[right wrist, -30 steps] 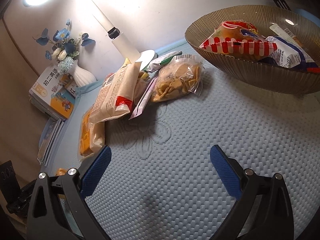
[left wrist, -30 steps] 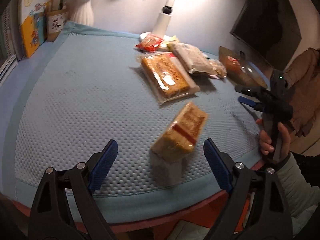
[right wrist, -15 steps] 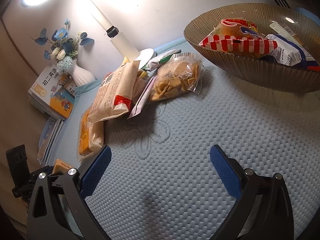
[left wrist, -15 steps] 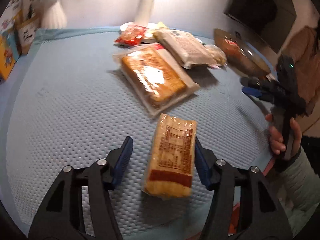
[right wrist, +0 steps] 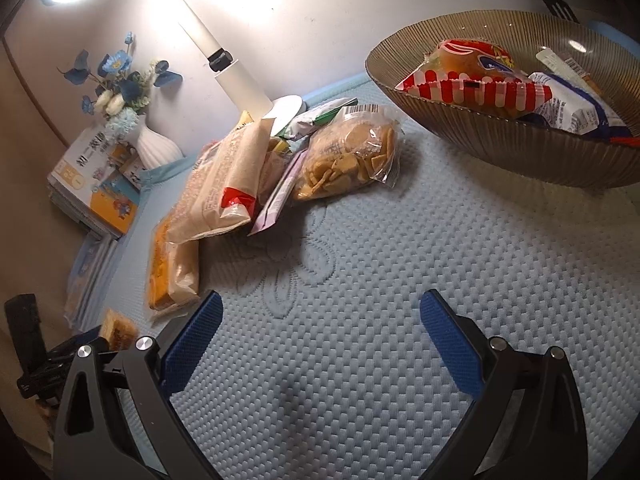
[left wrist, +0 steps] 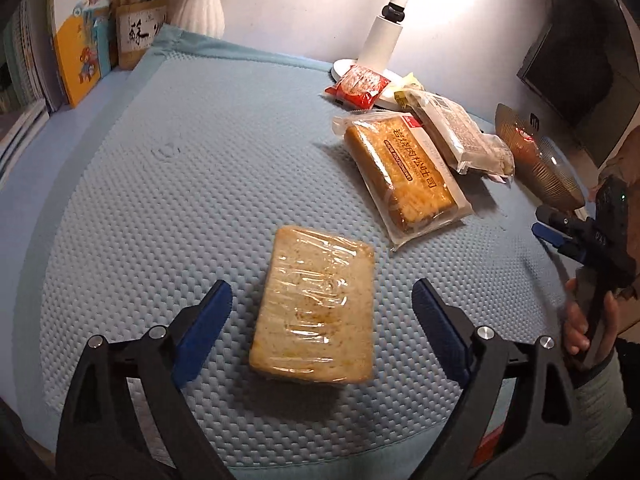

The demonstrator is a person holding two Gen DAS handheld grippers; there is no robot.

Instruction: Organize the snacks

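A blue quilted mat (left wrist: 160, 200) beneath a lit lamp (left wrist: 384, 36) holds snacks; both tools gape, released.

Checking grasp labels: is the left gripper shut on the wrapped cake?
No, the left gripper is open, both pads clear of the wrapped cake lying on the mat.

White vase (right wrist: 154, 146) w/ blue flowers, books (right wrist: 96, 184), lamp (left wrist: 386, 38) by wall.
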